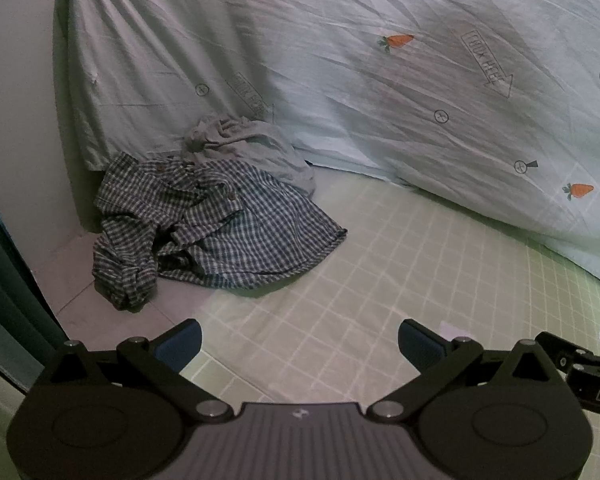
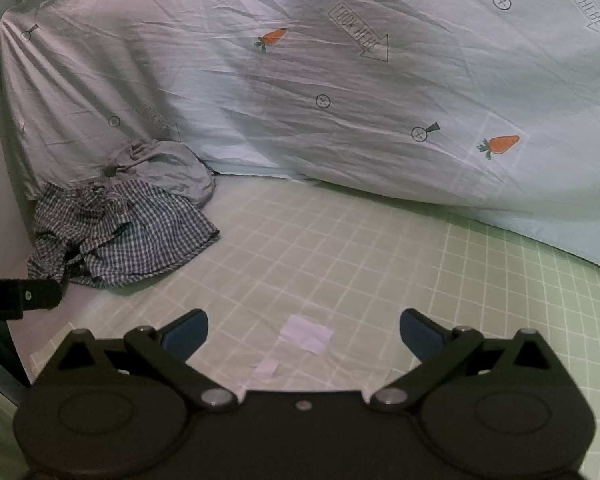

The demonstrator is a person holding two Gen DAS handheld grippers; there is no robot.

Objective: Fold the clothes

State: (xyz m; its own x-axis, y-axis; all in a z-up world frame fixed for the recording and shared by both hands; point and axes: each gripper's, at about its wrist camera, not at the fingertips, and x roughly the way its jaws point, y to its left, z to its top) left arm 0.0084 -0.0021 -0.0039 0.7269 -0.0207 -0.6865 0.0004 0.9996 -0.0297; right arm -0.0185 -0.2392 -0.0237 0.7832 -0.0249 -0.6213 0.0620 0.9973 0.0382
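A crumpled blue-and-white checked shirt (image 1: 204,228) lies in a heap at the far left of the pale green gridded surface (image 1: 380,280); the right wrist view shows the checked shirt (image 2: 116,236) too. Behind it rests a bunched grey garment (image 1: 252,144), also visible as the grey garment (image 2: 164,168) at left. My left gripper (image 1: 300,346) is open, well short of the shirt, with nothing between its blue pads. My right gripper (image 2: 304,334) is open too, hovering over bare grid.
A light blue sheet printed with carrots and arrows (image 1: 420,80) hangs as a backdrop behind the surface. Two pale patches (image 2: 306,334) lie on the grid by my right gripper. The other gripper's body (image 2: 20,300) shows at the left edge.
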